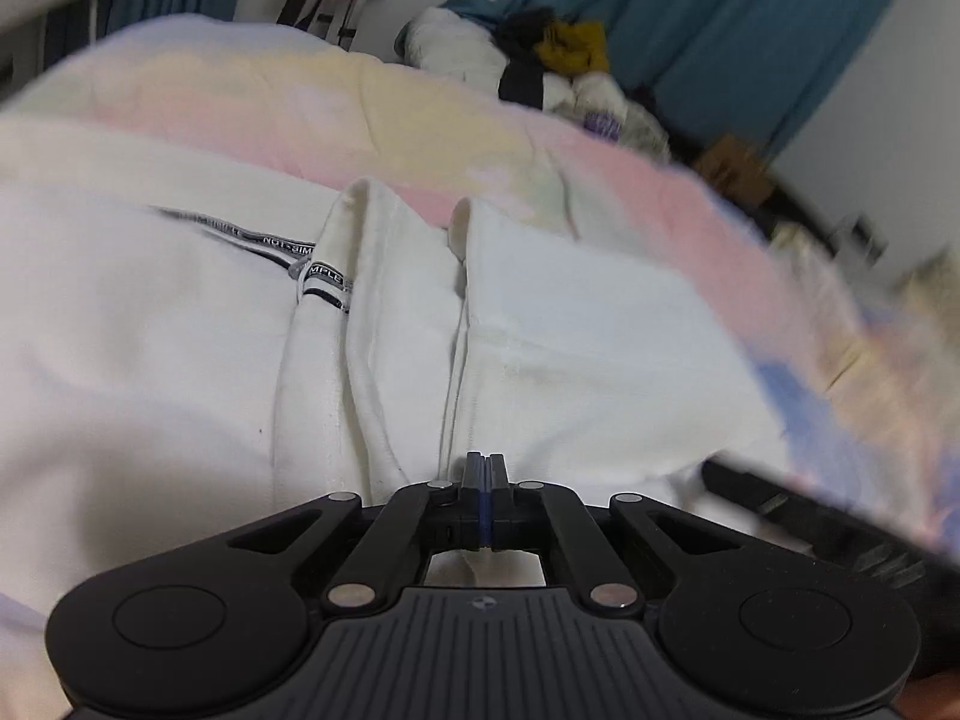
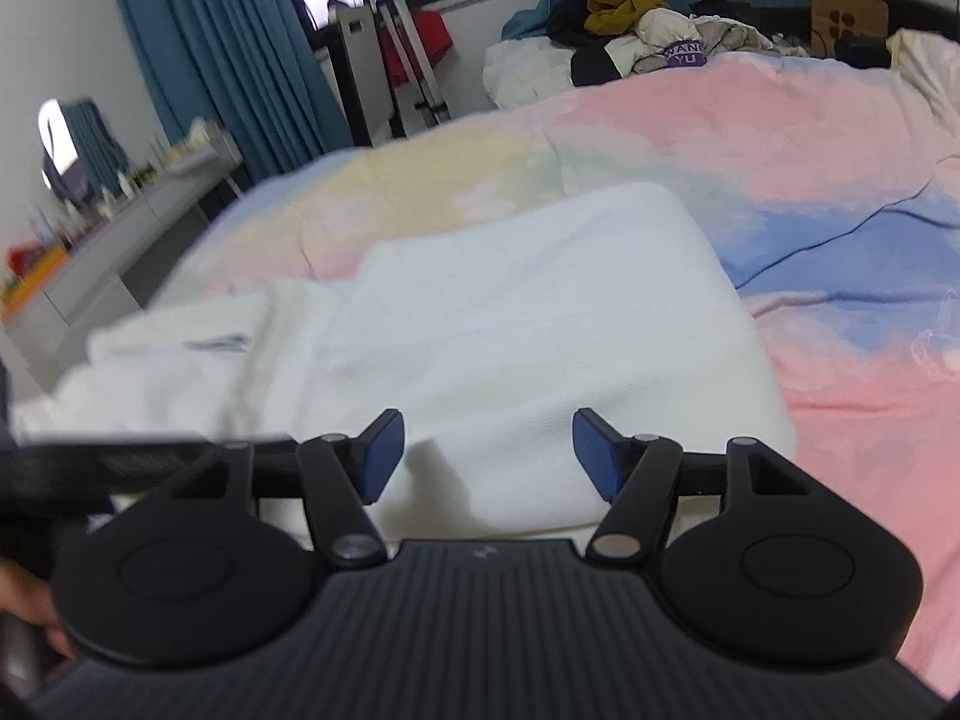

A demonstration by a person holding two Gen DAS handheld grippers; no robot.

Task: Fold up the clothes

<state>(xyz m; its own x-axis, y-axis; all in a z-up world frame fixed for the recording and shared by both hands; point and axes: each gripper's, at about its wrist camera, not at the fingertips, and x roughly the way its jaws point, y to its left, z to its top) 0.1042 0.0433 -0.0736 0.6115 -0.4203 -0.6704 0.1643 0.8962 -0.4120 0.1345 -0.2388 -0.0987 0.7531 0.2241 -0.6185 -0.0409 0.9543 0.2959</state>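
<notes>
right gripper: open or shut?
Open. The right gripper has its blue pads apart above the white garment, nothing between them.

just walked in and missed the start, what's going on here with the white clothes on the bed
A person is folding a white garment spread on a pastel bedspread, with a handheld gripper in each hand. The left gripper is shut at the garment's near edge; whether it pinches cloth cannot be told. The right gripper is open over the cloth, holding nothing. More clothes are piled at the far end.
</notes>
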